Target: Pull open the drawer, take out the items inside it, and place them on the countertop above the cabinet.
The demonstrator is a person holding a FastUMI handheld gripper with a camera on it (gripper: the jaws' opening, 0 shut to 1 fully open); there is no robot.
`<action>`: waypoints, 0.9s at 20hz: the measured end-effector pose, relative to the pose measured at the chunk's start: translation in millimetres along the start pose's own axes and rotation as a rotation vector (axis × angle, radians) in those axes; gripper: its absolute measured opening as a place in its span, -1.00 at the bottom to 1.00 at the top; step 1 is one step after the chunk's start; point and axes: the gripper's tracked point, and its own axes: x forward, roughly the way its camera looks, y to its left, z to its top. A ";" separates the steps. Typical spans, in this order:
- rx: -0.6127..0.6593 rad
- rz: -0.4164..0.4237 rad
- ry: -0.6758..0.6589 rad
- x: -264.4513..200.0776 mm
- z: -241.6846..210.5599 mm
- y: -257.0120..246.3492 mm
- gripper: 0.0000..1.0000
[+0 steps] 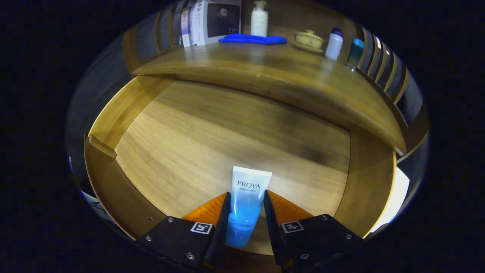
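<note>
1. Tongs (246, 199) reach down into the open drawer (125, 113), fingers on either side of a tube (248, 193).
2. Tongs closed on the tube: both fingers press its sides, around its lower half.
3. Tube is white at the flat crimped end, fading to blue at the cap end; the crimped end points ahead of the fingers, the cap end sits back between them.
4. Tube is over the drawer's wooden floor, near the drawer's front edge. Cannot tell whether it touches the floor or is lifted.
5. Drawer is pulled out; its left wall, right wall and front wall are visible around the bare wooden floor.
6. The surface (265, 72) is the wooden cabinet top beyond the drawer, its front edge overhanging the back of the drawer.
7. Along the back edge of the surface: a magazine (212, 22) standing near the left corner, a white pump bottle (259, 19) beside it, a blue cloth (253, 39) lying flat in front of the bottle.
8. Further right on the surface: a lidded cup (308, 38) on a saucer, a white bottle with dark cap (334, 43), then a blue bottle (355, 53) near the right corner.
</note>
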 end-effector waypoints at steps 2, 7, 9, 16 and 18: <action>-0.025 -0.002 -0.068 -7.7 8.8 1.9 0.03; 0.011 -0.014 -0.249 -26.6 36.8 -1.7 0.03; 0.034 -0.024 -0.311 -36.6 43.4 -3.5 0.03; 0.132 0.006 -0.485 -78.3 78.9 -2.3 0.02; 0.138 0.020 -0.526 -91.8 94.0 1.3 0.02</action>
